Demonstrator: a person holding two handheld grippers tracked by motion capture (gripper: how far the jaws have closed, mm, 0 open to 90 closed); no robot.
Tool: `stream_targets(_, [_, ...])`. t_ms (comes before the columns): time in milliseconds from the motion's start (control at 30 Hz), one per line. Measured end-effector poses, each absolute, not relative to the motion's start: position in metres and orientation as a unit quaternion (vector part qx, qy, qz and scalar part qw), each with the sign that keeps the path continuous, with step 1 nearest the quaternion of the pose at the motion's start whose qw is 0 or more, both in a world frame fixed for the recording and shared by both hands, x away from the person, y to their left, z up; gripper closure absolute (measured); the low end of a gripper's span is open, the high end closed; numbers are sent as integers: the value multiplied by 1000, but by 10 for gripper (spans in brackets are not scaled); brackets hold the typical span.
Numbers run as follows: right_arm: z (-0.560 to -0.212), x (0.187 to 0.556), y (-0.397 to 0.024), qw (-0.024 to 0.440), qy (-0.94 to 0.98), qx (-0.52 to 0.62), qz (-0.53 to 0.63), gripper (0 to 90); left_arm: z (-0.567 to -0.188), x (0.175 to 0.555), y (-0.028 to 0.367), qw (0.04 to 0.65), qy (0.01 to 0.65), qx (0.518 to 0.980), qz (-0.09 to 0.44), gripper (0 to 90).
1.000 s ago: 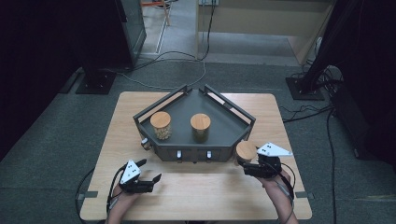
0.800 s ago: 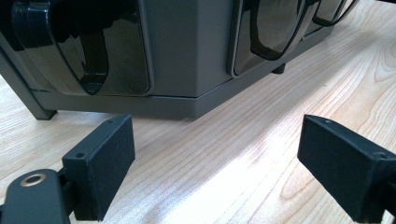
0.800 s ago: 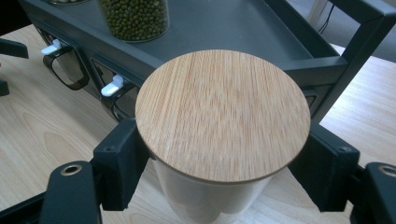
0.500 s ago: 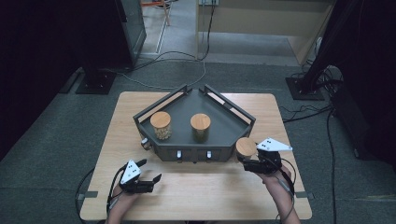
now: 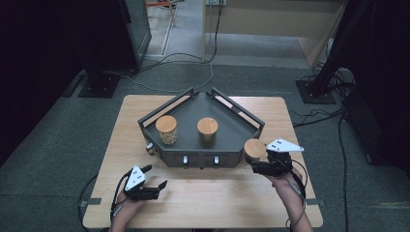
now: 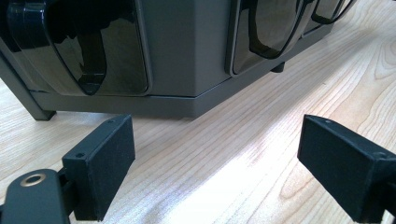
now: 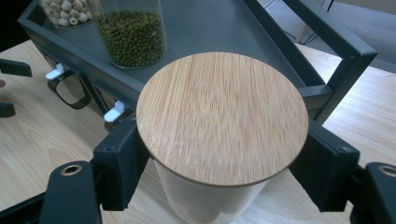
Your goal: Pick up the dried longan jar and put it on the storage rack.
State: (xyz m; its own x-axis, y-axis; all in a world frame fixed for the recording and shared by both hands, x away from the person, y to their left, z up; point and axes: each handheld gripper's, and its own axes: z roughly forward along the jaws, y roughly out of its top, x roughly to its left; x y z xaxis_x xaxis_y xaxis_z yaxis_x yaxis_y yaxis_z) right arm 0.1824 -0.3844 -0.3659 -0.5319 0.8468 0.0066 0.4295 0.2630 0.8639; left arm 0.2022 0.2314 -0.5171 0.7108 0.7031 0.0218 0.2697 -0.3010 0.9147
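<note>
The right gripper [image 7: 219,172] is clamped on a jar [image 7: 219,196] with a round wooden lid [image 7: 222,116]; its two black jaws press against the clear body just under the lid's rim, one on each side, so the jar stands upright between them; in the high view the same right gripper [image 5: 263,166] holds this jar [image 5: 255,150] at the right front corner of the tray [image 5: 193,104], just outside its wall; whether the jar's base touches the table [image 5: 217,203] cannot be told; no brand, label or writing can be read on the jar, its lid or the tray.

Beyond the held jar, inside the tray, stands a jar of green beans [image 7: 133,35], and farther left a jar of pale round seeds [image 7: 65,11]; from above both carry wooden lids, the green one [image 5: 207,130] near the middle and the pale one [image 5: 167,129] to its left, well apart from the held jar; white clips [image 7: 114,112] and dark glossy scoops [image 7: 70,91] sit along the tray's front face.

The left gripper [image 6: 215,154] has its jaws spread wide with nothing between them but bare table; it hovers low before the tray's front, facing the dark scoops [image 6: 84,51]; in the high view the left gripper [image 5: 150,186] sits near the table's front left, apart from the tray.
</note>
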Motion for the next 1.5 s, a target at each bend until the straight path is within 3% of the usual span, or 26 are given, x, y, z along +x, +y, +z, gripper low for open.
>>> stream_targets(1500, [-330, 191, -376, 249, 760, 410, 438, 252, -517, 202, 232, 503, 315, 776, 215, 110])
